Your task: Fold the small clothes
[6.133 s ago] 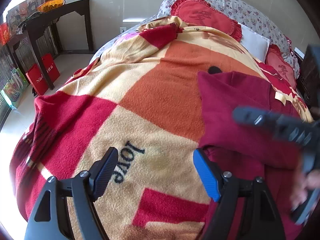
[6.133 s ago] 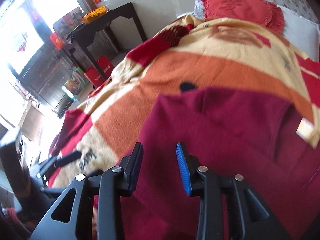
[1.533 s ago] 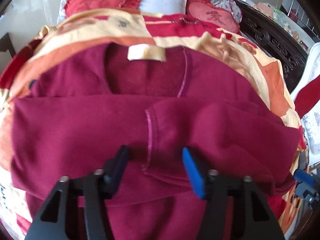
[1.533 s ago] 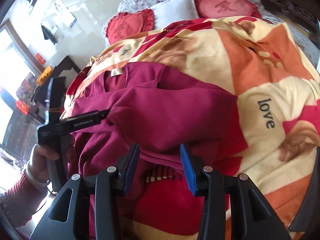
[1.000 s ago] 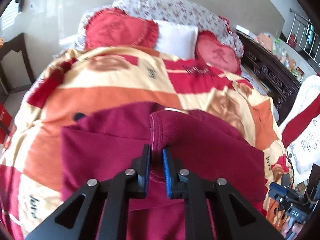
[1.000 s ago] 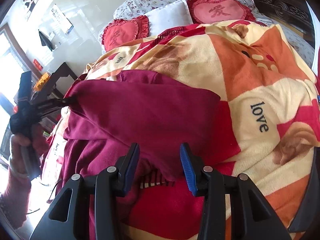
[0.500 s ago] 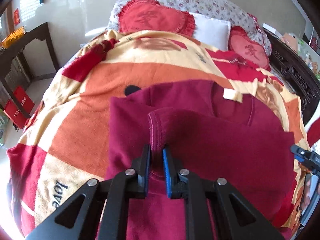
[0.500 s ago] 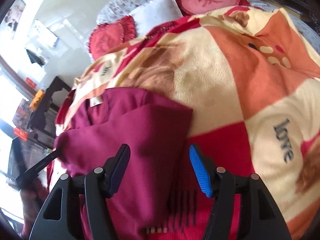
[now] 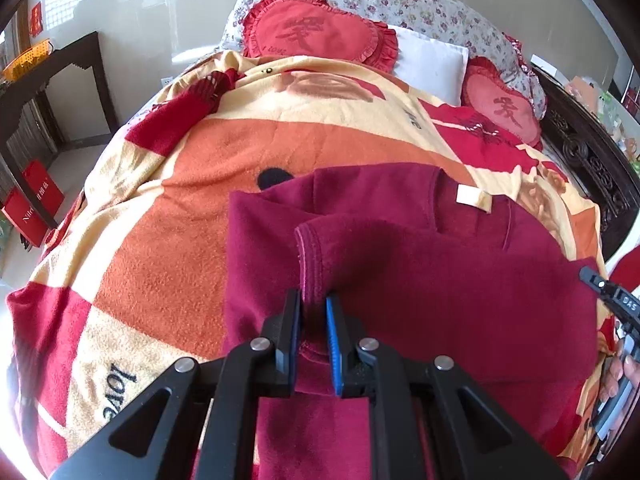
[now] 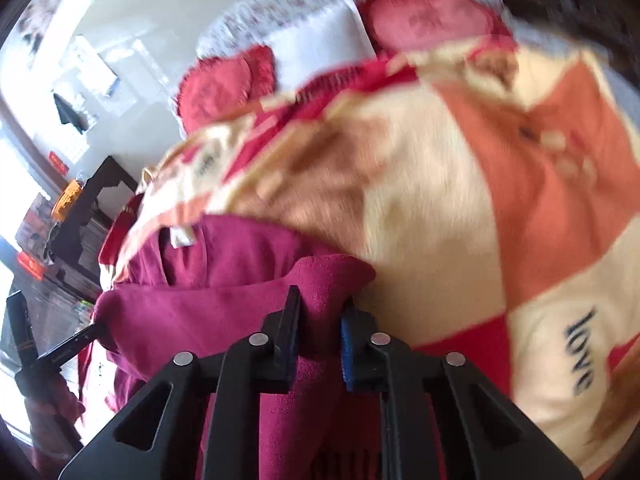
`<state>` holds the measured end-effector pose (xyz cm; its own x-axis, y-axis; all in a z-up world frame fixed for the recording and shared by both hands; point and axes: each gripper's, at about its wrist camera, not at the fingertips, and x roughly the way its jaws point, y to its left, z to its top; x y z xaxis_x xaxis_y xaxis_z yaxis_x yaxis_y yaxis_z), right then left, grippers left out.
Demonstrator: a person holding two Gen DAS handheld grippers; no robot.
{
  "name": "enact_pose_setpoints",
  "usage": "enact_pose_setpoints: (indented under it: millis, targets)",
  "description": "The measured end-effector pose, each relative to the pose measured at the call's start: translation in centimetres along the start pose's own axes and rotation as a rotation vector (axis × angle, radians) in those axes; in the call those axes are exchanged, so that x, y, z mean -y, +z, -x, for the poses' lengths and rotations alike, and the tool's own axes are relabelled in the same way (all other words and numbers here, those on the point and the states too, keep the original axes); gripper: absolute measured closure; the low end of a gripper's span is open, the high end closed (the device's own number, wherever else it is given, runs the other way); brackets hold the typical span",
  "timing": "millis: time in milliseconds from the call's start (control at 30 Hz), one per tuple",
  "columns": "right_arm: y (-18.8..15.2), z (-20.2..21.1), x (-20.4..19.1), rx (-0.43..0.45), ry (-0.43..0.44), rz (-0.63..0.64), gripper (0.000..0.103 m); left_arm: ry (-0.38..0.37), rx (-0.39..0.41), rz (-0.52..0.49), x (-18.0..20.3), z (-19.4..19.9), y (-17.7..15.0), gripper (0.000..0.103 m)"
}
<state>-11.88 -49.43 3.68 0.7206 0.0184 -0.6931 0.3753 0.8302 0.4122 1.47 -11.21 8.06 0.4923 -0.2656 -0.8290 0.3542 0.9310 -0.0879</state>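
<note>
Sunlit from the window side, the bed carries an orange, cream and red blanket (image 9: 192, 208) with heart-shaped red cushions (image 9: 316, 32) and a white pillow (image 9: 432, 64) at its head end. Your maroon sweater (image 9: 460, 288) lies across the blanket's near half, toward the bed's right edge, collar and pale neck label (image 9: 472, 198) pointing at the head end.

Half a second ago your right gripper (image 10: 318, 332) hung wide open just beside the garment's right edge. Now its jaws are clamped on a bunched ridge of maroon cloth, and the right wrist view is smeared with motion, so that hand is moving as it bites. Your left gripper (image 9: 314, 320) has not let go: it stays pinched on the sleeve cuff (image 9: 310, 256), whose stitched hem stands up between the blue pads, with the sleeve already drawn across the chest.

So both hands now have cloth, which I read as the end of the sleeve tuck-in and the start of a two-handed fold. How many layers the right jaws have caught I cannot tell through the blur. If it is only the top layer, the body will probably lag and the fold will skew. Keep the two grips level and carry them together, so the tucked sleeve does not slide out.
</note>
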Motion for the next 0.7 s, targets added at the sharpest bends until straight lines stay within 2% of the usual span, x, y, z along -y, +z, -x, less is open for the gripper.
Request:
enact_pose_setpoints:
  millis: [67,167,200,267,333,400,500,533,667,700]
  targets:
    - [0.2,0.4,-0.6,0.033,-0.025,0.047,0.103,0.022,-0.005,-0.016,0.4,-0.8,-0.1,0.090]
    - [-0.2,-2.0,0.2,-0.021,-0.087,0.038,0.103,0.026,-0.064,0.009,0.4,-2.6,-0.5,0.090]
    - [-0.4,-2.7,1.0,-0.043,-0.095,0.004,0.097,0.029,-0.065,0.008,0.3,-2.8,-0.6,0.089]
    - [-0.7,-2.0,1.8,-0.040,-0.084,-0.054,0.093,0.038,-0.058,0.000,0.3,-2.7,-0.6,0.087]
    - [-1.0,0.0,1.5,-0.010,-0.114,-0.053,0.091,0.044,-0.056,0.001,0.2,-2.7,-0.7,0.087]
    - [-1.6,1.6,0.5,-0.017,-0.094,-0.005,0.091,0.049,-0.055,0.002,0.2,-2.8,-0.8,0.085]
    - [-3.6,2.7,-2.3,-0.103,0.017,0.120,0.091,0.064,-0.054,-0.007,0.4,-3.0,-1.1,0.081]
    - [-4.4,2.5,-3.2,-0.132,0.020,0.166,0.091,0.069,-0.054,-0.011,0.5,-3.0,-1.2,0.080]
    - [-7.4,0.8,-3.8,-0.220,-0.050,0.261,0.093,0.083,-0.050,-0.028,0.6,-3.1,-1.6,0.075]
    - [-8.2,0.4,-3.4,-0.235,-0.084,0.275,0.098,0.084,-0.052,-0.031,0.7,-3.1,-1.7,0.071]
